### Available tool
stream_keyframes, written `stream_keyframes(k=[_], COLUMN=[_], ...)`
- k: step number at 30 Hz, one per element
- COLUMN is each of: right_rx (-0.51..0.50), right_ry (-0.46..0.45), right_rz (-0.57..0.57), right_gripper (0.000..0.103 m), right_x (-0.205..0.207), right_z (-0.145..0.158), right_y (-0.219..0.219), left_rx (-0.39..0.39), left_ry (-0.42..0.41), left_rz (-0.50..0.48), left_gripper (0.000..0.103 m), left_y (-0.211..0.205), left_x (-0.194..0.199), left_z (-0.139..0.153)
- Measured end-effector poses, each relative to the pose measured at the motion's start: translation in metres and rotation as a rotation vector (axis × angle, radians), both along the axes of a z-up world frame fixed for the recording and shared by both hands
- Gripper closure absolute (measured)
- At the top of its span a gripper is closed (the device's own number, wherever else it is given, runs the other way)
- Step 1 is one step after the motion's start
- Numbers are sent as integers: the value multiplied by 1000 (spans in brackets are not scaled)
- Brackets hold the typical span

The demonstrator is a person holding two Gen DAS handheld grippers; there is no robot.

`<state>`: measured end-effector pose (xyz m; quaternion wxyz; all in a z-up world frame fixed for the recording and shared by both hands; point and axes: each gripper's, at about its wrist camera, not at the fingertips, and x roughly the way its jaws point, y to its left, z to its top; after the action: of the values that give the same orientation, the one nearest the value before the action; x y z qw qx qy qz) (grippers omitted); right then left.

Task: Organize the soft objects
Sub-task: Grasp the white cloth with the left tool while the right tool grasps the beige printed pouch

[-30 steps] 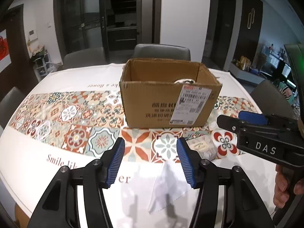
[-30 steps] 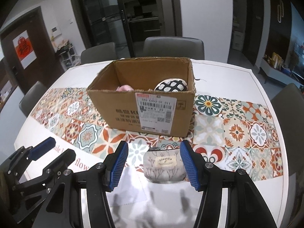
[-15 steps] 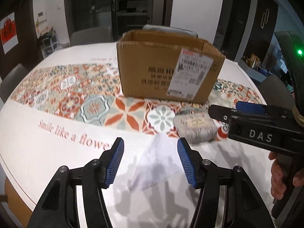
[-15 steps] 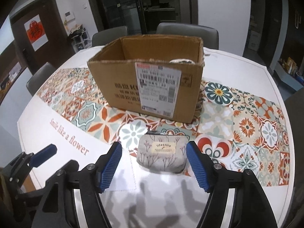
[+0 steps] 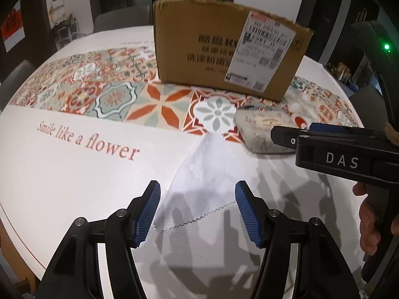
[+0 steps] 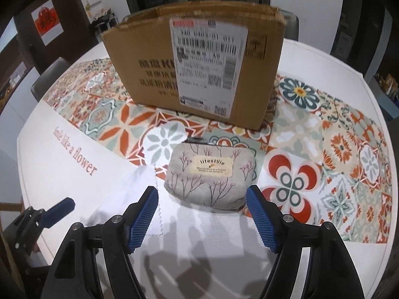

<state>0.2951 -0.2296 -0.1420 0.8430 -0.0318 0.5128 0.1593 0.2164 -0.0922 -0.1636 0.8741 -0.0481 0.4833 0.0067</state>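
Observation:
A white cloth (image 5: 207,174) with a zigzag edge lies flat on the table; it also shows in the right wrist view (image 6: 124,194). My left gripper (image 5: 197,206) is open, low over the cloth's near edge. A grey pouch (image 6: 212,177) with a branch print and a "lifestyle" label lies to the cloth's right; it also shows in the left wrist view (image 5: 259,132). My right gripper (image 6: 202,214) is open, just short of the pouch. A cardboard box (image 6: 197,59) stands behind both; its inside is hidden.
The round table (image 5: 62,174) has a white cloth cover with a patterned tile band (image 6: 349,149). Grey chairs (image 6: 47,79) stand around it. The right gripper body (image 5: 344,159) sits at the right in the left wrist view.
Both grippers have dropped lower and moved forward: the left toward the white cloth, the right toward the pouch. The box's inside is no longer visible.

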Motion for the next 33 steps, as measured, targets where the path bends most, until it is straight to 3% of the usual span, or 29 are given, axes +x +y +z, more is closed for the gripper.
stream_keyframes(k=[15,19,21,28,29,31,33], right_rx=[-82,-109,-76,-75,-73,-87,-97], right_ry=[17,64,102,54,41,18,11], right_rz=[73,67,49,42,44,61,91], right_gripper=[25,25,25,25,24,23,23], right_x=[16,23,26,16,15,14,15], right_z=[-28,-41,-48,-32,-28,-23,-22], right_y=[18,21,17,14,14,17,24], left_rx=[31,46,49,57,57,62,63], left_ry=[49,49,48,35,29,8,4], left_rz=[3,10,8,8,11,11,5], left_gripper=[42,42,42,42,44,66,74], left_y=[-1,0,0,0,0,0,0], left_x=[18,20,21,22,21,20,21], left_z=[-34,-37,-38,-38,-38,-37,-36])
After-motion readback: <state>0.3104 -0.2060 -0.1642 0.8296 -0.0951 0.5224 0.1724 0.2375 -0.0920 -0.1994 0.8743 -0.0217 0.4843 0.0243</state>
